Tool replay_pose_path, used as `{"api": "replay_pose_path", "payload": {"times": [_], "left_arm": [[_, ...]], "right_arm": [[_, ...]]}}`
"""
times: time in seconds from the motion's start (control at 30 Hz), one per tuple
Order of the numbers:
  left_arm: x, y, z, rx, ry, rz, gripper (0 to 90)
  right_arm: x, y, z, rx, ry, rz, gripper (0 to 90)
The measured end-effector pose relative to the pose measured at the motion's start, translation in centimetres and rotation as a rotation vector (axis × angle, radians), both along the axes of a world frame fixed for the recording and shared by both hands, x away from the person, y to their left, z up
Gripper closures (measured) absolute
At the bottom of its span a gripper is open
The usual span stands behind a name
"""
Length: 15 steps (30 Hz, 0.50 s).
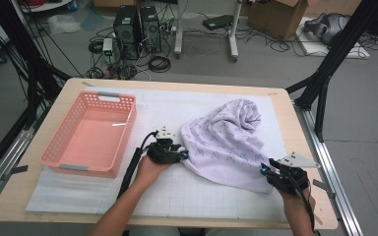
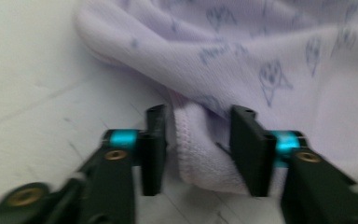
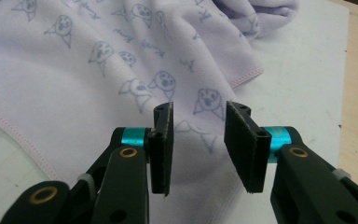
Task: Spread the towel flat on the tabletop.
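While the high view blurs it, the left gripper jaws straddle the towel hem.

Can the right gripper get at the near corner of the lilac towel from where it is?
Probably yes. The right gripper sits open right at the towel, its jaws straddling the cloth's near corner, and nothing lies between them.

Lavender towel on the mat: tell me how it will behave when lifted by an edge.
The lavender towel lies crumpled in soft folds, so it will probably droop and trail. Its fuzzy pile suggests decent grip. The left gripper, open around a hem, likely lifts just that corner.
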<state>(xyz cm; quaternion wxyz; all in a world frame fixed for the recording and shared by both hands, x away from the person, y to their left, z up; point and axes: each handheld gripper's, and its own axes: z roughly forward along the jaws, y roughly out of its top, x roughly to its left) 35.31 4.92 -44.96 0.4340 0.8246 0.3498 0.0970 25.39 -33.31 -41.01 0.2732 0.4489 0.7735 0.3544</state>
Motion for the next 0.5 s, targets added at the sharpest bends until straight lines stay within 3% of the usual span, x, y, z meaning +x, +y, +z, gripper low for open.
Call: {"api": "replay_pose_path", "payload": {"times": [0.07,0.17,0.3,0.5], "left_arm": [[-0.3,0.3,0.3,0.016,0.009,-0.002,81.2],[-1.5,1.3,1.0,0.035,-0.018,0.000,82.6],[-4.0,3.7,1.7,0.008,-0.054,0.004,83.0],[-7.7,7.2,1.6,-0.039,-0.068,0.022,83.1]], "right_arm": [[0.1,0.1,-0.2,0.003,0.003,0.006,61.3],[0.2,0.3,-0.4,0.006,0.014,0.014,61.3],[0.3,0.4,-0.4,0.009,0.016,0.021,61.3],[0.7,0.5,-0.4,0.031,0.019,0.017,61.1]]}}
